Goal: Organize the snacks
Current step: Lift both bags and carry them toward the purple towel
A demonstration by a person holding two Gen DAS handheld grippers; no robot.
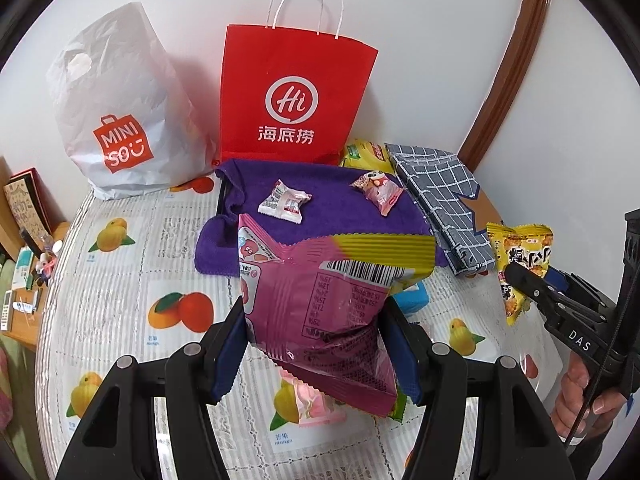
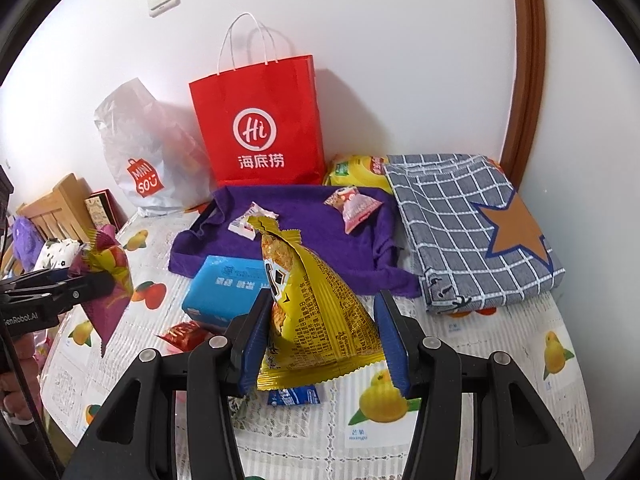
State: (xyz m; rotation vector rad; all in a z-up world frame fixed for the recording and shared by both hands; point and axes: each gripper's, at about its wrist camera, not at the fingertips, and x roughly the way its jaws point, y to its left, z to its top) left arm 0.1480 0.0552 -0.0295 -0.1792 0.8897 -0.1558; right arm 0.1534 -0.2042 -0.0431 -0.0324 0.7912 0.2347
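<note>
My left gripper [image 1: 316, 344] is shut on a pink and yellow snack packet [image 1: 320, 312], held above the table; it also shows in the right wrist view [image 2: 106, 280]. My right gripper [image 2: 324, 344] is shut on a yellow snack packet [image 2: 312, 312], also held up; it shows in the left wrist view [image 1: 520, 268]. Two small wrapped snacks lie on the purple towel [image 1: 328, 208]: a white one [image 1: 284, 202] and a pink one [image 1: 378, 192]. A pink snack [image 1: 316, 404] lies on the table under my left gripper.
A red paper bag [image 1: 292, 92] and a white Miniso bag [image 1: 120, 120] stand against the wall. A folded checked cloth [image 2: 472, 228] lies right, a yellow packet [image 2: 356, 172] behind it. A blue tissue pack [image 2: 224, 288], a red snack [image 2: 184, 334] and a blue snack [image 2: 294, 396] lie on the fruit-print tablecloth [image 1: 120, 280].
</note>
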